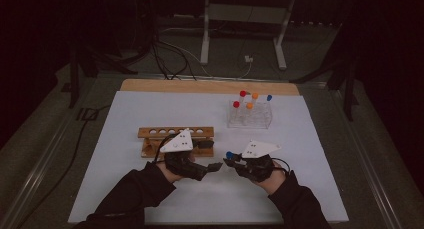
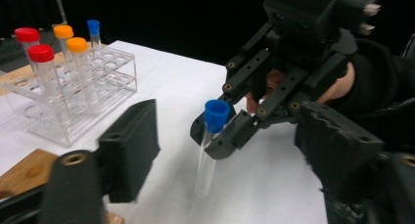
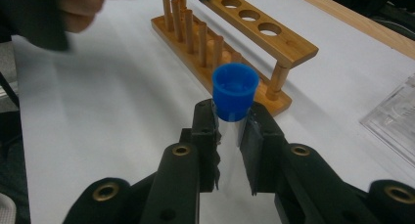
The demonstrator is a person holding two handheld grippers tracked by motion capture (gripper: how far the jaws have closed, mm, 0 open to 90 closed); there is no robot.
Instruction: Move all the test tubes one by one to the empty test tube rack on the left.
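A clear test tube with a blue cap (image 3: 235, 91) stands upright in my right gripper (image 3: 230, 131), which is shut on the glass just under the cap. In the left gripper view the same tube (image 2: 206, 158) hangs above the white mat, held by the right gripper (image 2: 215, 138). My left gripper (image 1: 216, 166) faces it from the left, a short gap away. Its black fingers (image 2: 129, 150) stand apart with nothing pressed between them. Both grippers hover over the front middle of the mat.
A wooden tube rack (image 1: 175, 133) with empty holes lies behind my left hand. A clear plastic rack (image 1: 250, 116) at the back right holds several tubes with red, orange and blue caps. The white mat (image 1: 125, 189) covers the table.
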